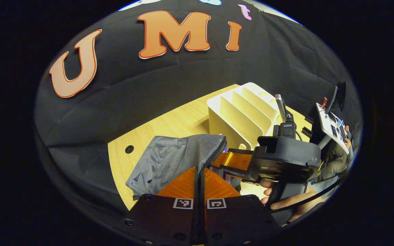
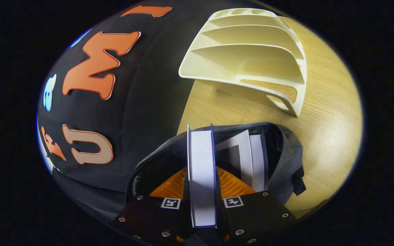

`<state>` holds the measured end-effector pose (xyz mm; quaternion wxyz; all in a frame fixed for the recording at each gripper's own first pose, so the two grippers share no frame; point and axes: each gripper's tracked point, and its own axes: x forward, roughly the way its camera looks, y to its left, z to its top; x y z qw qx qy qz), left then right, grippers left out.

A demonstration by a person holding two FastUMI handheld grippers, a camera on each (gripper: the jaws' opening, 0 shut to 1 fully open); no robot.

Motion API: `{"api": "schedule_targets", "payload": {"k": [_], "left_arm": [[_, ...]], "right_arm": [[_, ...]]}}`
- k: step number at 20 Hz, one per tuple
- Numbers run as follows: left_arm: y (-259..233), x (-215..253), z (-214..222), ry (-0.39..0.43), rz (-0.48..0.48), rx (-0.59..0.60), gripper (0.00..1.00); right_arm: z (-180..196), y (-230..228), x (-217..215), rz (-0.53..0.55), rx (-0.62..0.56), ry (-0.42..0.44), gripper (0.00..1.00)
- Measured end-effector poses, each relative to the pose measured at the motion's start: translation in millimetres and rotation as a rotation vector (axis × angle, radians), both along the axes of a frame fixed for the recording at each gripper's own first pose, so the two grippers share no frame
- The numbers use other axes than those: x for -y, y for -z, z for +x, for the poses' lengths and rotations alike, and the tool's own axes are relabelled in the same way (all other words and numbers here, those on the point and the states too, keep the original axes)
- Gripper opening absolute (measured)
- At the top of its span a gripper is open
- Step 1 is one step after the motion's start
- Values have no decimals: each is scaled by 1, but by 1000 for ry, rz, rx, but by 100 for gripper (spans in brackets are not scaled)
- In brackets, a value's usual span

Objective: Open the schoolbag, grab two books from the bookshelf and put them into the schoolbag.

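In the left gripper view, the left gripper (image 1: 199, 177) has its fingers pressed together on the zipper edge of the grey schoolbag (image 1: 169, 160), which lies on the wooden table (image 1: 169, 126) just ahead. In the right gripper view, the right gripper (image 2: 202, 184) pinches a blue-edged book (image 2: 202, 164) between its fingers, over the open schoolbag where another book (image 2: 248, 153) already stands; the white bookshelf (image 2: 248, 51) lies beyond.

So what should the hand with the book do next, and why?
Probably lower it a little further and let go. The right gripper is shut on a book held upright over the open schoolbag, where another book already sits. The bookshelf looks empty, and the left gripper pinches the bag's edge, holding it open.
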<state>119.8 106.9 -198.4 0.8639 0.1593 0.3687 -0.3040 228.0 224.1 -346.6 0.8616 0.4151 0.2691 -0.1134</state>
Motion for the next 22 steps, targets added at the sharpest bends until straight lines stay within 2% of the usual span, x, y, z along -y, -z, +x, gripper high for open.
{"api": "schedule_targets", "payload": {"k": [6,8,9,10,11,13,20,22], "left_arm": [[4,-5,-2,-20,-19,-23,1],[4,-6,-4,-27,-25,-28,0],[5,-6,-5,-31,-29,-32,1],[5,-6,-5,-37,-33,-35,0],[6,-7,-7,-43,-37,-36,0],[8,-8,-10,-49,-39,-40,0],[19,-3,-18,-85,-46,-61,1],[23,0,-22,-100,-48,-69,0]], "right_arm": [[-19,19,1,-51,-116,-29,47],[-23,20,-1,-48,-132,-45,62],[-25,18,-1,-48,-138,-57,60],[-27,18,0,-55,-146,-64,80],[-31,17,3,-68,-161,-77,90],[-34,14,11,-90,-180,-102,98],[-47,-26,55,-95,-157,-129,98],[-55,-39,66,-110,-148,-172,98]]}}
